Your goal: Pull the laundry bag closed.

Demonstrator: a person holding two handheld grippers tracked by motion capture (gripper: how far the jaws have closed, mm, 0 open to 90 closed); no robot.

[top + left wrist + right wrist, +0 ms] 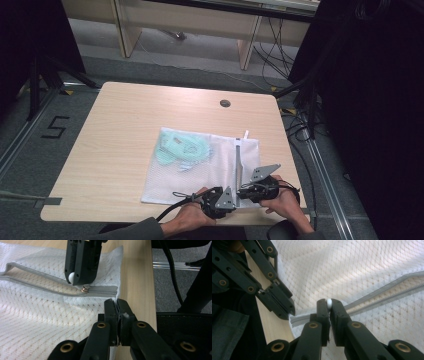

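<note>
**Zip pull pinched at the near edge of the mesh bag**

A white mesh bag (200, 167) is laid flat on the table (120, 140), towards its near right part, with pale green items (180, 147) seen inside at its far left. The white zip pull (329, 302) is gripped by the right tool (329, 305) at the zip's (102, 290) near end. The bag's near edge is pinched by the left tool (116, 305), just beside it.

— What is seen around the wooden table (120, 130)?
— Grey floor (200, 50) is laid beyond it, a "5" (54, 127) is marked there, and pale shelving (190, 22) is set behind.
</note>
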